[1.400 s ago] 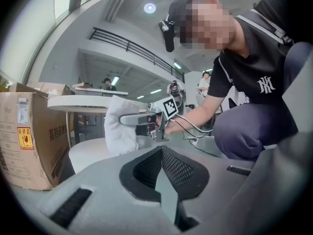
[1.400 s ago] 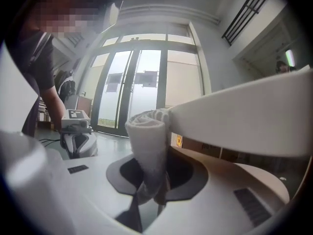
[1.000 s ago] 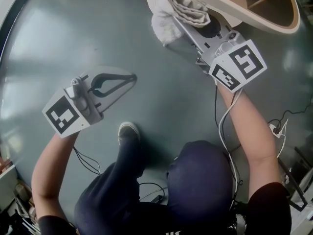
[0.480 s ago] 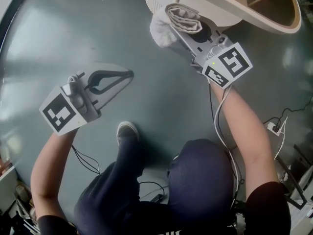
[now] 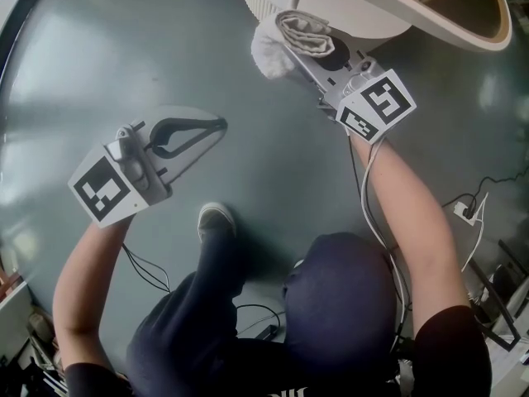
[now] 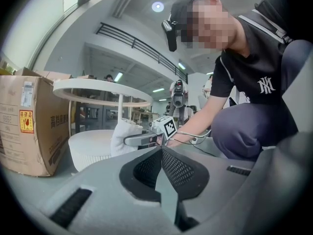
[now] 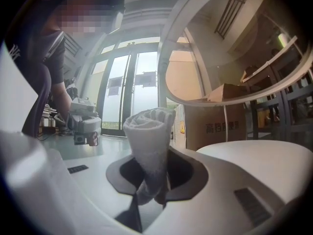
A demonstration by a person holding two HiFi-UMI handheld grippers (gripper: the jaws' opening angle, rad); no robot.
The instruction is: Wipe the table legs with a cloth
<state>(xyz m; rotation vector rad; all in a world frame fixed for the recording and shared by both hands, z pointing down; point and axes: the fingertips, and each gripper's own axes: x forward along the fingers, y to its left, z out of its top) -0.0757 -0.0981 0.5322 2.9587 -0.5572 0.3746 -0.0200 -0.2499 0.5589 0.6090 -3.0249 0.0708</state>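
Nearest us, at 8 o'clock in the head view, the L gripper [image 5: 216, 126] hangs over the floor [image 5: 99, 56]. Its jaws are pressed together w/ nothing between them, and it has barely shifted over the last sec, so it plays no part for now.

Further out, at 1 o'clock, the R gripper [image 5: 318, 52] is clamped on the cloth [image 5: 277, 48]. Its own view shows a rolled wad standing up between the jaws, and the loose end bulges out on the 9 o'clock side.

What changed: the R gripper has slid toward 11 o'clock w/ the cloth. The wad now sits right at the rim of the table's white round base [image 5: 364, 19], touching it or v. nearly so; we can't tell which. A sec ago it lay a bit further toward 3 o'clock.

Farthest, the top [image 5: 450, 35] overhangs at 1–2 o'clock. The thin column leg [image 6: 120, 110] shows only in the L gripper view, rising from the base.

We judge the wipe is under way on the base's edge. The column is prob. next, and the top's overhang will crowd the R gripper there.
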